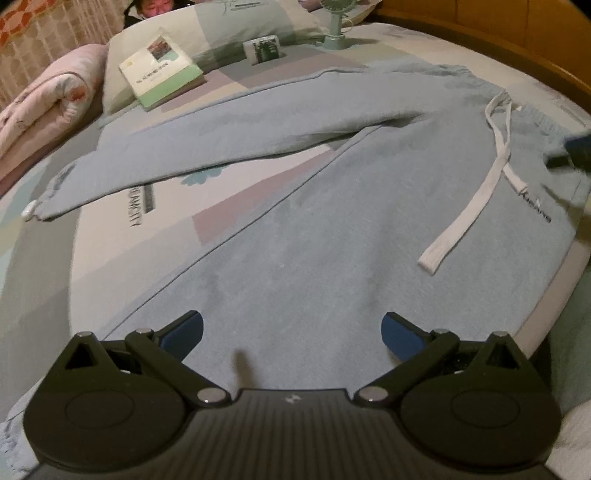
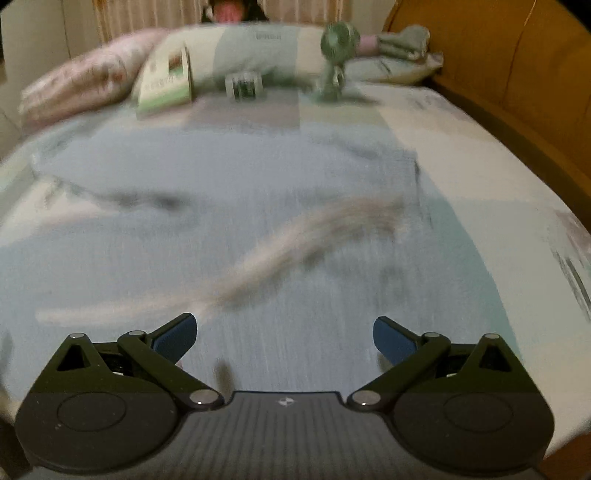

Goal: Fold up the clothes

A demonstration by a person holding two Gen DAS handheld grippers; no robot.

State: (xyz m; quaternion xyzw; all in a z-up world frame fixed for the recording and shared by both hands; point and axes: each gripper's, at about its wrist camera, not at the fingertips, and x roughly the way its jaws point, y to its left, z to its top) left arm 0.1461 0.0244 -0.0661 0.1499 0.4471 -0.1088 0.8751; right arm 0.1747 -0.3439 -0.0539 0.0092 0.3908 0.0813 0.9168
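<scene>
The trousers lie spread flat on the bed, filling the centre of the left wrist view. The waistband sits at the right of the frame, with a white drawstring running from upper right down toward the centre. One leg extends from the waist toward the upper left of the frame; the other leg runs down toward the lower centre, directly under the left gripper. The long axis of the nearer leg therefore runs from the upper right to the bottom of the frame, roughly in line with the fingers.

The left gripper is released: its jaws stand wide apart and hold nothing, with light blue fabric visible between them. The right gripper is likewise spread wide and empty. Its view is heavily blurred; the trousers fill the middle of the frame, and the drawstring appears as a pale streak from the centre right to the lower left.

Judgement: the left gripper is nearer the leg, the right gripper nearer the waistband. Neither has a grasp, so the fold is not yet begun.

A book, a small box and a small fan rest near the pillow at the top of the frame, well apart from the trousers.
</scene>
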